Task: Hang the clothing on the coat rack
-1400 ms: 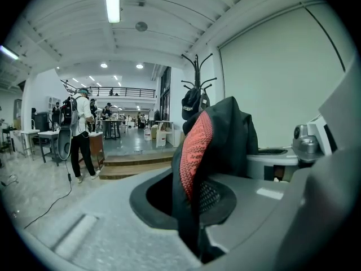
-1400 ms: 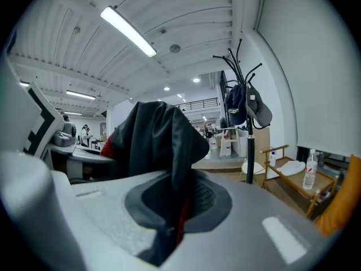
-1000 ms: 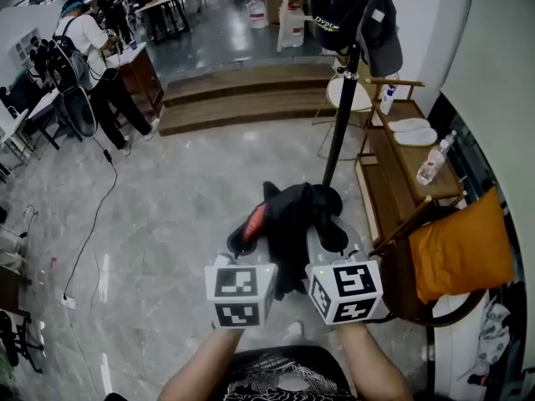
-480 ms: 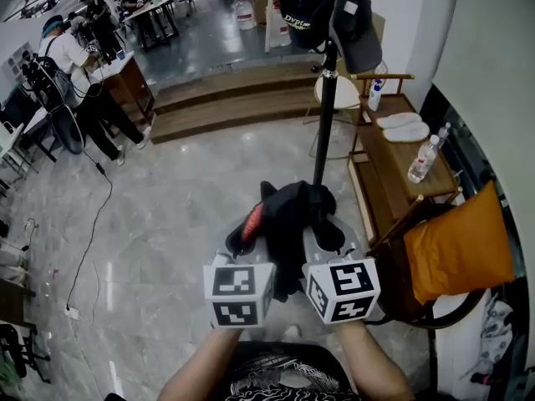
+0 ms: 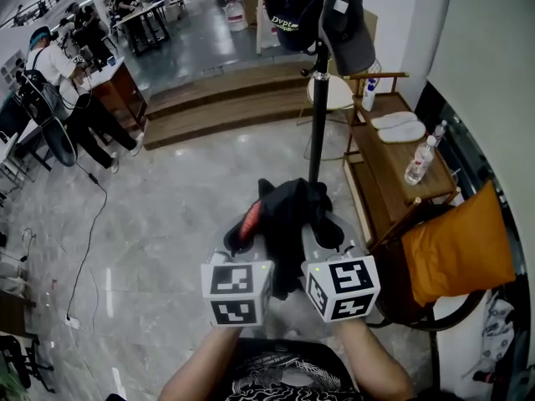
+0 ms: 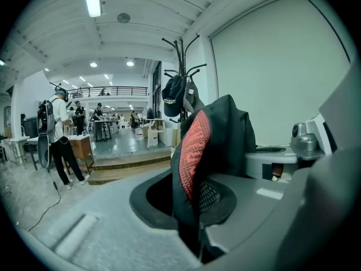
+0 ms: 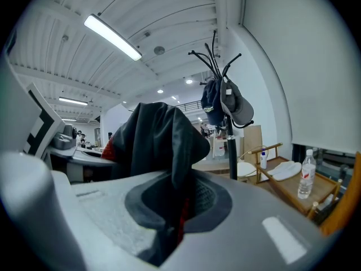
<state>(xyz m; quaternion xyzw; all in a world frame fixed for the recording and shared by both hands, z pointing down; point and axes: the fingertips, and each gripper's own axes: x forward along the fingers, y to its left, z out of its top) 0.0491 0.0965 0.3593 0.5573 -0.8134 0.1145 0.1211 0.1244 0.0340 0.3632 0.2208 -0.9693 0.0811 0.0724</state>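
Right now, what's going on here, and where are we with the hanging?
A person holds a gripper in each hand. The left gripper and the right gripper are both shut on a black garment with a red patch, which is bunched up between them. The coat rack stands ahead, with two caps hanging near its top. The garment is not yet on a hook.

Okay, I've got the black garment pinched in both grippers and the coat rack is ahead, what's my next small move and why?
Probably step forward while raising the black garment toward the coat rack. The left gripper and right gripper are both shut on it, held low, and the rack's pole stands apart, ahead of it. The prongs sit high, some carrying caps, others bare.
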